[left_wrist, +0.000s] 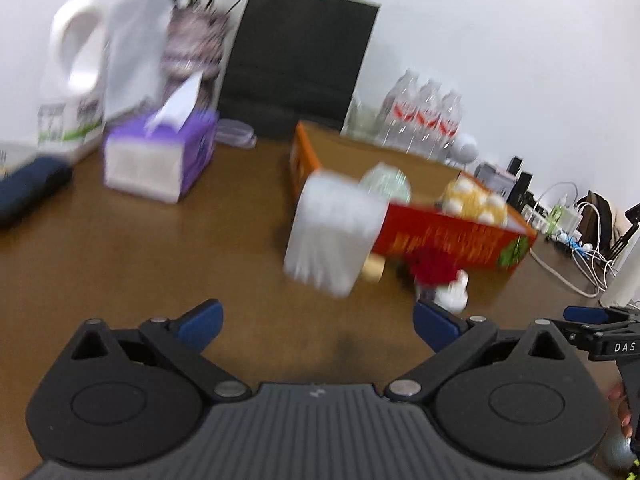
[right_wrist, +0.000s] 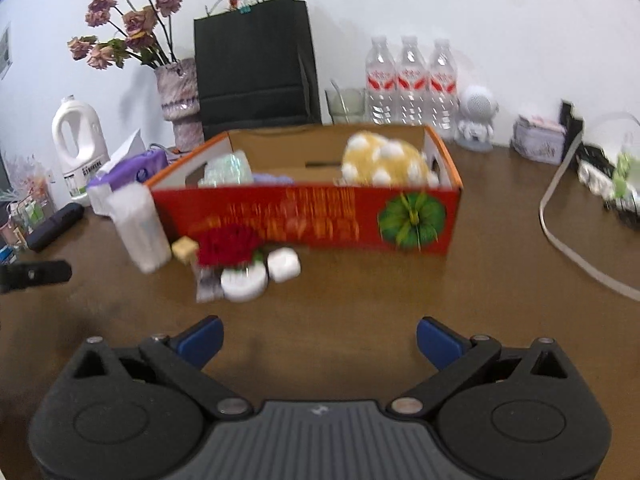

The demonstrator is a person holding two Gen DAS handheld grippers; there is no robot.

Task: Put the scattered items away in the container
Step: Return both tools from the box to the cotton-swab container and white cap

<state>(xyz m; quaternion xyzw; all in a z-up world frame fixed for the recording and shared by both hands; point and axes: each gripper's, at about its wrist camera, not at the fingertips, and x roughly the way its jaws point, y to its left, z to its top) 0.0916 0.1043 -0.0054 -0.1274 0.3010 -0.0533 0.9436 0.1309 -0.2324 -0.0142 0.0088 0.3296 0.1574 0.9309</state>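
a: what does the left wrist view show?

b: the left gripper (left_wrist: 318, 326) hangs over a brown table (left_wrist: 140, 248), its blue-tipped fingers (left_wrist: 202, 322) spread wide with nothing between them. ahead stands an open red and orange cardboard box (left_wrist: 452, 240). a white rectangular pack (left_wrist: 332, 236) stands just beside the box's near left corner. low against the box front lie a small tan cube (left_wrist: 374, 268), a red flower (left_wrist: 434, 266) and a white round piece (left_wrist: 454, 294), all blurred. the right gripper (left_wrist: 592, 320) shows at the right edge.

a: and the right wrist view?

b: the right gripper (right_wrist: 320, 342) is also wide open and empty, facing the box (right_wrist: 312, 220) head on. inside it sit a yellow plush with white dots (right_wrist: 384, 160) and a shiny wrapped item (right_wrist: 228, 170). outside, at the front left, are the white pack (right_wrist: 140, 230), the cube (right_wrist: 185, 248), the flower (right_wrist: 228, 244), a white round jar (right_wrist: 244, 282) and a small white case (right_wrist: 284, 265), close together. behind stand a black paper bag (right_wrist: 256, 68) and water bottles (right_wrist: 410, 80).
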